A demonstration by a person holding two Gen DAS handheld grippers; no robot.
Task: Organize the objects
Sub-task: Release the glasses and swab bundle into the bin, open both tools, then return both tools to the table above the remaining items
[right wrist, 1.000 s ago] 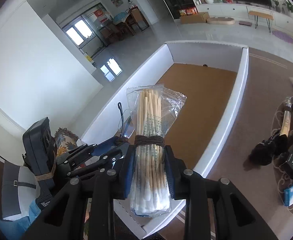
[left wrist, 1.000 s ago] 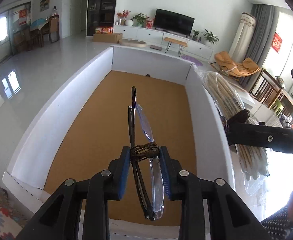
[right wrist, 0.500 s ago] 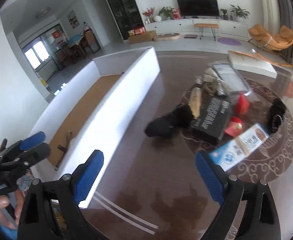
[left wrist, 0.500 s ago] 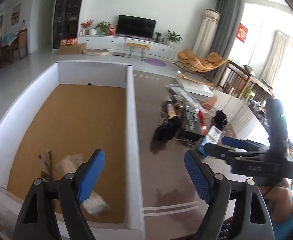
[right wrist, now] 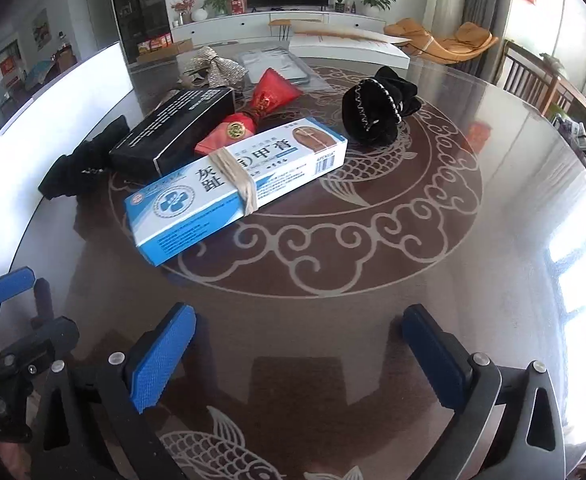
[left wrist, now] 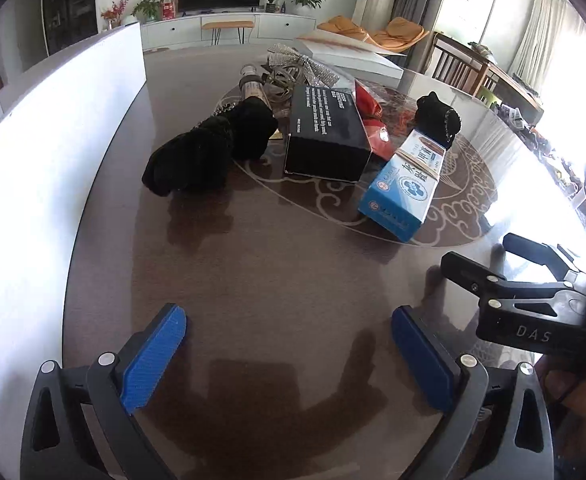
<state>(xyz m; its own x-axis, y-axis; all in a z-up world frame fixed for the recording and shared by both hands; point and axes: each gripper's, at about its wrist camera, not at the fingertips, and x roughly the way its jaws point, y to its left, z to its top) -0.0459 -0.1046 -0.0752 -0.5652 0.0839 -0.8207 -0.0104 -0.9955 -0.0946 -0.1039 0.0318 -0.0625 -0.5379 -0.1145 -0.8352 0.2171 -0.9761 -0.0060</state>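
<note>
— While both pairs of blue pads stand this far apart, is either one holding anything?

— No. The left gripper [left wrist: 289, 354] is spread wide with nothing between its pads, hanging over bare dark tabletop [left wrist: 277, 272]. The right gripper [right wrist: 299, 354] is the same: wide open, empty, above the table's pale fish and cloud pattern.

— What lies nearest the right one?

— A blue and white box [right wrist: 233, 184] with a rubber band round its middle, lying flat and slanting away from the fingers. Behind it, touching or nearly so, sits a red foil packet [right wrist: 253, 112] with a gold seal, and beside that a long black box [right wrist: 173, 132] with white print.

— And the black soft things?

— One black pouch [right wrist: 377, 108] trimmed with a beaded chain rests right of the boxes, a little apart from them. Another black cloth bundle [left wrist: 209, 152] lies left of the black box, close to the white wall of the big box [left wrist: 53, 160] that runs along the table's left edge.

— Anything further back?

— A glittery silver bow [right wrist: 213, 66], a clear plastic bag [right wrist: 277, 66] and a flat white box [right wrist: 349, 46] near the far rim. From the left camera a small tube [left wrist: 255, 88] shows just behind the cloth bundle.

— Do the grippers see each other?

— Yes, each shows at the edge of the other's view, side by side.
</note>
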